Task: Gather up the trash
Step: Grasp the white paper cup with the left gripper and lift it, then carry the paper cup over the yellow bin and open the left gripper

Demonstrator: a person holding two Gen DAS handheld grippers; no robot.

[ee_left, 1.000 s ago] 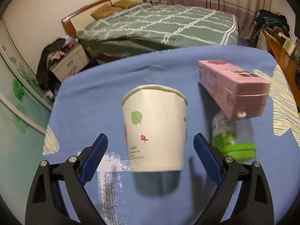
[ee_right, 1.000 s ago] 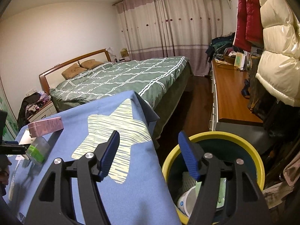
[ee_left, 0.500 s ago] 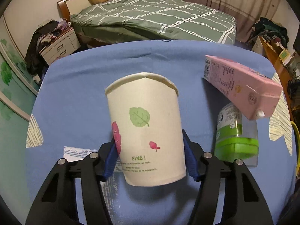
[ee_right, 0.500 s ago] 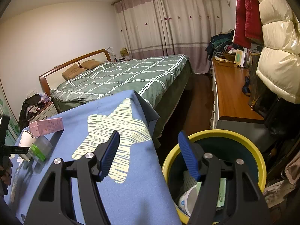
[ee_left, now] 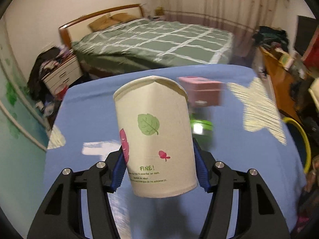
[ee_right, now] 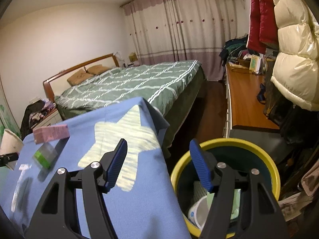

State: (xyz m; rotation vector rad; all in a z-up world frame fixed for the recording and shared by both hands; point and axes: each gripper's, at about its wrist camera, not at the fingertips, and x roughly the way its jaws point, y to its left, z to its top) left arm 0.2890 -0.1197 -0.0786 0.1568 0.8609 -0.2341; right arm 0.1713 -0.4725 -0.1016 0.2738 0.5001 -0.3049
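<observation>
The left tool [ee_left: 160,170] is clamped on a white paper cup [ee_left: 155,137], its blue pads [ee_left: 119,172] pressing both sides low on the cup wall; its jaws have just been closing onto the cup. The cup stands upright in the grip, raised above the blue-clothed desk [ee_left: 89,109], its rim creased. Behind it on the desk lie a pink carton [ee_left: 201,92] and a green-lidded clear container [ee_left: 201,127], both blurred. The right tool [ee_right: 158,164] has its jaws apart with nothing between them, poised over the desk edge and a yellow-rimmed bin [ee_right: 265,159] that holds some trash. A green bed [ee_right: 129,87] stands beyond.
</observation>
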